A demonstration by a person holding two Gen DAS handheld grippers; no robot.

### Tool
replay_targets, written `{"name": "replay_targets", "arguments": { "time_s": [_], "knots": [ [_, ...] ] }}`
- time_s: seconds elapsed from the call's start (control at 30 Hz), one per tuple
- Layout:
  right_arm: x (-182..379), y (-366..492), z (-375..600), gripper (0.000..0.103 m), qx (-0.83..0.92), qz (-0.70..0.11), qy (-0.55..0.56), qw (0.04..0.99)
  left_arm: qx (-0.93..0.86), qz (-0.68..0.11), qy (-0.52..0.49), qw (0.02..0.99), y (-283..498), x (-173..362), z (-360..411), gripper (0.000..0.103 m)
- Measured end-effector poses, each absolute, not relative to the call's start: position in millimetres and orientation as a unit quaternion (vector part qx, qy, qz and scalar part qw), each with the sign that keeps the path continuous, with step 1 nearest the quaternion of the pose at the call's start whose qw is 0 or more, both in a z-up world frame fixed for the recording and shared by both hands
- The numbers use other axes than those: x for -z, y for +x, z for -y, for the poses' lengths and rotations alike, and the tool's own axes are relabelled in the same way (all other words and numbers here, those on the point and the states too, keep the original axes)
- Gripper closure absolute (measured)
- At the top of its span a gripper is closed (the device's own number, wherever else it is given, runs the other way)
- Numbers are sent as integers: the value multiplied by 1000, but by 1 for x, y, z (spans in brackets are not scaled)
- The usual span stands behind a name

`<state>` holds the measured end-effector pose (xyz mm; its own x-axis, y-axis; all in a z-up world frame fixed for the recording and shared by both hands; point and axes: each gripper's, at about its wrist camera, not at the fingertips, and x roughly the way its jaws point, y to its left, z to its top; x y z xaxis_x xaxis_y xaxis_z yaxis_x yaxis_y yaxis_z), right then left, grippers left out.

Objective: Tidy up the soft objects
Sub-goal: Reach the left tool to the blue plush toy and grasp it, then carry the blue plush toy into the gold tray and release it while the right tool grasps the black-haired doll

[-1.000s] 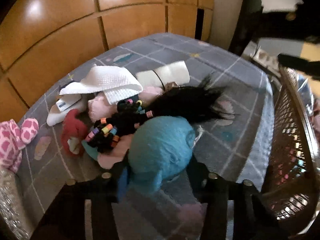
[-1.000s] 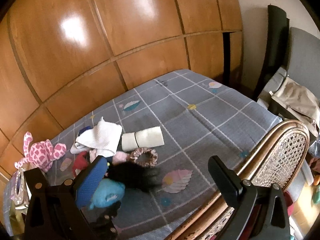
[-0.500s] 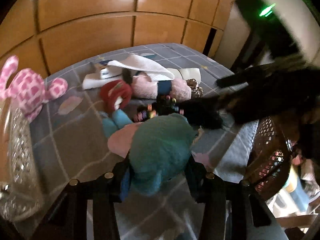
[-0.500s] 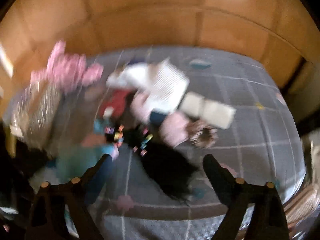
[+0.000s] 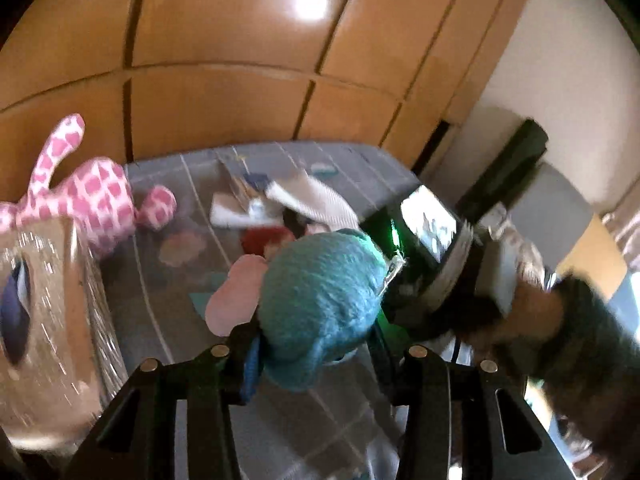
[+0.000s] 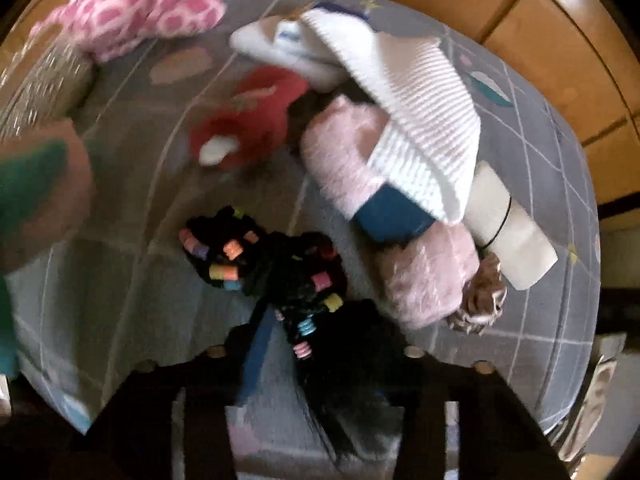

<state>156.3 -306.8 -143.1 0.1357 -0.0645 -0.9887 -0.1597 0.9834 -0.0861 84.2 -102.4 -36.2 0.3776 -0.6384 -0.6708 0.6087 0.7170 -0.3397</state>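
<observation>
My left claw (image 5: 316,344) is clamped on the teal plush (image 5: 320,300), which fills the gap between my fingers and hangs above the grey bedspread (image 5: 168,280). Its pink ear (image 5: 236,296) sticks out at nine o'clock.

My right claw (image 6: 316,344) points straight down over the black wig with coloured beads (image 6: 272,264). Its jaws have just been closing, and the black hair lies between them; blur hides whether the pads press it.

From the wig, the red plush (image 6: 248,120) lies at eleven o'clock. The pink fluffy slipper (image 6: 360,192) lies at two, partly under a white knitted cloth (image 6: 420,112). A brown scrunchie (image 6: 480,296) sits at three, beside a rolled white towel (image 6: 508,232). The pink spotted toy (image 6: 128,4) is far off at eleven.
</observation>
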Motion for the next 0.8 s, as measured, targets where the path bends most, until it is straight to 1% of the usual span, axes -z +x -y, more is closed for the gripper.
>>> {"name": "replay_targets", "arguments": {
  "time_s": [0.23,0.4,0.6,0.8],
  "knots": [
    [146,160,329,69,-29,-649,-9,760,323,-395,-57,858,150,2,80,58],
    [146,163,341,67,-28,-645,18,764,256,-381,-101,883,196,-19,29,58],
    [143,149,344,67,-23,-636,23,771,140,-356,-127,915,220,-36,-63,58],
    [145,142,332,67,-18,-629,23,777,30,-351,-162,922,193,-26,-171,58]
  ]
}}
